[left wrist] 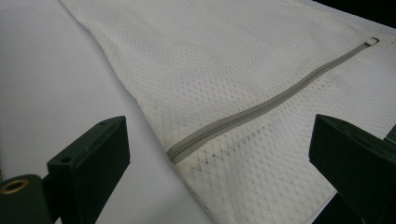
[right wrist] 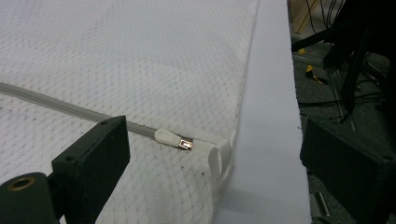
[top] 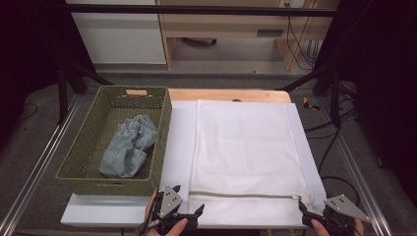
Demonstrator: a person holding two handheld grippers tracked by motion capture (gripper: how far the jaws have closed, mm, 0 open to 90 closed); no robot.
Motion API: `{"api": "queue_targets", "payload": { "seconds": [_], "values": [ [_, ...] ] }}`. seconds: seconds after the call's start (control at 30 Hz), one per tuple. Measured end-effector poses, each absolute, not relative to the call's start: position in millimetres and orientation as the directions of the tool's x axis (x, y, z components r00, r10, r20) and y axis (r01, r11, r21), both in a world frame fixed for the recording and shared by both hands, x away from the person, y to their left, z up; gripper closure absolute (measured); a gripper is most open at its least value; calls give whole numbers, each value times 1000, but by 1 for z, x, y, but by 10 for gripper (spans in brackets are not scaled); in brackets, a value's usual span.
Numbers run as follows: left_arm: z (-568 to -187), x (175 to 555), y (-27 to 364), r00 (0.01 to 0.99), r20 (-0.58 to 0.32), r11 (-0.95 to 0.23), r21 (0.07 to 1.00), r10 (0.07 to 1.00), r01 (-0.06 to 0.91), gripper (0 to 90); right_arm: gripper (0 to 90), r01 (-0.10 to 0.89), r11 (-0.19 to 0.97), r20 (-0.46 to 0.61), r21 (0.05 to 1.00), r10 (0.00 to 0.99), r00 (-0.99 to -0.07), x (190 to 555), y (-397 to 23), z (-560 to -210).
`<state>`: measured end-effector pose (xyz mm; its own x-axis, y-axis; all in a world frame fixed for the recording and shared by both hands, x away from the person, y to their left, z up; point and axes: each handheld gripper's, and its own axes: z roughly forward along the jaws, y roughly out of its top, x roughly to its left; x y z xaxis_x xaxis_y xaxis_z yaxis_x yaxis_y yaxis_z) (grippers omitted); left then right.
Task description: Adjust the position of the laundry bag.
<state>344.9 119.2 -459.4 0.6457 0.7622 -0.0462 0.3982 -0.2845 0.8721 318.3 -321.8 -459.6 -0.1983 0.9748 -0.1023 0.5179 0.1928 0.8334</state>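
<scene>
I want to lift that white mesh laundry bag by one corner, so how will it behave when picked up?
The mesh laundry bag lies thin and flat on the white table cover, so it will probably droop and fold rather than hold its shape. It looks empty, so likely light. The zipper looks shut, so it should not gape; its pull offers a firmer hold.

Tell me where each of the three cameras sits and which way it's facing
High view: above the near edge, looking forward and down on the mesh bag and basket; left gripper and right gripper at the bottom.
Left gripper view: rides that gripper, facing the zipper's closed end.
Right gripper view: rides that gripper, facing the zipper pull.
Both gripper views share the zipper.
</scene>
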Motion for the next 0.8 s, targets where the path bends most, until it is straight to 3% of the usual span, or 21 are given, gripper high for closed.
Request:
{"api": "queue_targets", "payload": {
  "seconds": [0.8],
  "values": [
    [-459,343,115,659,-34,-314,859,752,404,63,96,498,164,-99,852,983,-155,315,-326,-459]
  ]
}}
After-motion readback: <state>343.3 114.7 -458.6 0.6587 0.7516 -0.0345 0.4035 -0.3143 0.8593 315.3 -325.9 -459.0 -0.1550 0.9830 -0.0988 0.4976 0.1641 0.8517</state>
